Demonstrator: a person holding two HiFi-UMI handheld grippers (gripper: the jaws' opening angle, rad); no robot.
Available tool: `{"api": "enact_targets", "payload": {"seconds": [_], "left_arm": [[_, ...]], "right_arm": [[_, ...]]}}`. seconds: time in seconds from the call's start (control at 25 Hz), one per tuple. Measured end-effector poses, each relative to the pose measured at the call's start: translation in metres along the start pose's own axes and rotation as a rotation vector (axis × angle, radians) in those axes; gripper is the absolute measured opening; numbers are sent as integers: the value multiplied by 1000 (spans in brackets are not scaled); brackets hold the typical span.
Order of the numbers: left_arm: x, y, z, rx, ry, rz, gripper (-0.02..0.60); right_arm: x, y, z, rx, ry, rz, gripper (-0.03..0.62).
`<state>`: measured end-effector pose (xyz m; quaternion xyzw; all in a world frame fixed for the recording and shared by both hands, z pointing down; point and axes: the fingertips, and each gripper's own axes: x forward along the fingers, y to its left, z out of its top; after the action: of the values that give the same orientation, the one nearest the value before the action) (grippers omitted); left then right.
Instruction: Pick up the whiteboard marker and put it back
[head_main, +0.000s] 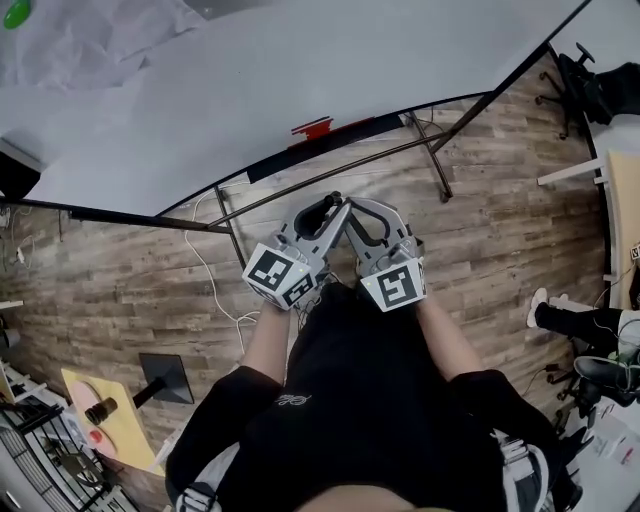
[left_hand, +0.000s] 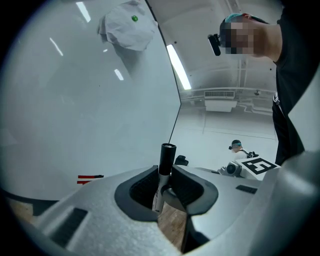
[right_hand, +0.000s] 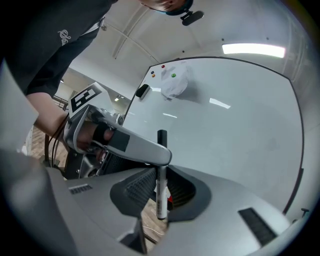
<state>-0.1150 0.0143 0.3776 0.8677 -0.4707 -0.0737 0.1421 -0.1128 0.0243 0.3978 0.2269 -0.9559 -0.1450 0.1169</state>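
Note:
The whiteboard marker (left_hand: 165, 157), white-bodied with a black cap, stands upright between the jaws of my left gripper (left_hand: 164, 172), whose pads press its lower body. In the right gripper view the same marker (right_hand: 161, 200) also stands between the jaws of my right gripper (right_hand: 161, 176), gripped lower down, and one finger (right_hand: 142, 149) of the left gripper crosses it just below the cap. In the head view the left gripper (head_main: 325, 215) and right gripper (head_main: 365, 225) meet tip to tip in front of me, below the whiteboard (head_main: 300, 80).
A red item (head_main: 315, 128) lies on the whiteboard's ledge. A white cloth (right_hand: 174, 82) and a black eraser (right_hand: 142, 91) hang on the board. The board's stand legs (head_main: 435, 160) rest on the wood floor. An office chair (head_main: 590, 85) is at the far right.

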Motion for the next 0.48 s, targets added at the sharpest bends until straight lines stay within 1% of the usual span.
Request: {"api": "enact_targets", "payload": {"seconds": [0.16, 0.24, 0.32, 0.48], "left_arm": [[0, -2, -8, 28, 29, 13, 75], [1, 3, -10, 31, 32, 39, 69], [4, 13, -10, 17, 35, 72, 69], [11, 28, -12, 3, 45, 134, 69]], "right_arm": [[-2, 4, -5, -13, 25, -25, 55], [0, 5, -8, -16, 32, -16, 66], [2, 3, -11, 0, 34, -7, 84], [1, -15, -20, 40, 32, -13, 84]]}}
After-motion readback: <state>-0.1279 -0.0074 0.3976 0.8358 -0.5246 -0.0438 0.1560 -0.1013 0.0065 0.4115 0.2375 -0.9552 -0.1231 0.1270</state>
